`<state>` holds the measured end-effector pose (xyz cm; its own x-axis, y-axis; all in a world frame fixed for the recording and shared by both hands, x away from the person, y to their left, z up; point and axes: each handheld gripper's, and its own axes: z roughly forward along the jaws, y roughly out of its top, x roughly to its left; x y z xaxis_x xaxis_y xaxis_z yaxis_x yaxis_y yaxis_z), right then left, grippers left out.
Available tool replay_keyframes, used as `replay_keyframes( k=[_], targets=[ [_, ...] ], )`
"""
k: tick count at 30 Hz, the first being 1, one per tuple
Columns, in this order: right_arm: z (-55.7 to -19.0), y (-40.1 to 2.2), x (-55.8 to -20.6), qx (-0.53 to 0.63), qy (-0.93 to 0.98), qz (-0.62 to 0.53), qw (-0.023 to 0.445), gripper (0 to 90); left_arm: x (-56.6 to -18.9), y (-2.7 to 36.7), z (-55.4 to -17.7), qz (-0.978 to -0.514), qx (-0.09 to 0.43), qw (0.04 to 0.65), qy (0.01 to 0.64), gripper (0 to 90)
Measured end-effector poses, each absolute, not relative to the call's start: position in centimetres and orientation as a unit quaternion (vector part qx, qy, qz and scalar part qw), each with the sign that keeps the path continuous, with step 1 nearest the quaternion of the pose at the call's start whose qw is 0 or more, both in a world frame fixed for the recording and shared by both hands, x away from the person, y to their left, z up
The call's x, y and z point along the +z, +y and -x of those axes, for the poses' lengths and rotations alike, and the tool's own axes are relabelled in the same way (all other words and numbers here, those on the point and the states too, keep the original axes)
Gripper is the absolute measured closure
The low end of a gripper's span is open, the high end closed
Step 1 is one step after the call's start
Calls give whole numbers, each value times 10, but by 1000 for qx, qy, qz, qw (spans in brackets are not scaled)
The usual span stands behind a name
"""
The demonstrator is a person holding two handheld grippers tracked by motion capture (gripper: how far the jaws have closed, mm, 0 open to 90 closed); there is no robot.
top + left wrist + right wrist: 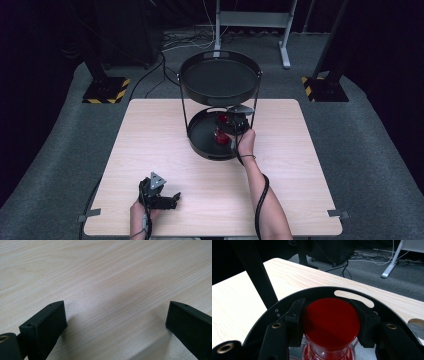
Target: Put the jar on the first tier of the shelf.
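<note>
A pale wood-grain table [150, 150] stood on grey carpet in a dark room. Your right gripper [329, 322] had its jaws clamped on the red-capped clear jar [330, 322] over the lower black round tray [200, 137] of the two-tier stand. Your left gripper [170, 199] rested wide and empty near you. You seemed mid-placement or mid-pickup; next, clear the rim gently.

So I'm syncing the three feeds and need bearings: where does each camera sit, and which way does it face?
High view: above the person's side, looking forward and down on the table; both forearms enter from below.
Left gripper view: rides the left gripper, facing bare tabletop between open jaws.
Right gripper view: rides the right gripper, jaws against a red lid over the lower tray.
Shared: the high view also shows the red-lidded object and tray.
</note>
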<state>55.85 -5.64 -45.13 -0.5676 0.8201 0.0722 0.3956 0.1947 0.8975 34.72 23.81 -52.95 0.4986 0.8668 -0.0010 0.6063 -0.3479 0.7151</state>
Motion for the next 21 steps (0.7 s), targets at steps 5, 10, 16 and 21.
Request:
replay_keyframes(
  k=[5, 10, 16, 21],
  targets=[
    [-561, -56, -454, 484, 741, -410, 220, 481, -529, 238, -347, -798, 194, 336, 462, 29],
    [-562, -56, -457, 482, 742, -411, 220, 480, -529, 238, -347, -798, 194, 336, 462, 29],
    [-561, -53, -458, 479, 746, -407, 219, 480, -530, 238, -347, -797, 194, 337, 462, 30],
    [-562, -54, -457, 477, 749, -406, 217, 479, -530, 238, -347, -797, 194, 337, 462, 30]
  ],
)
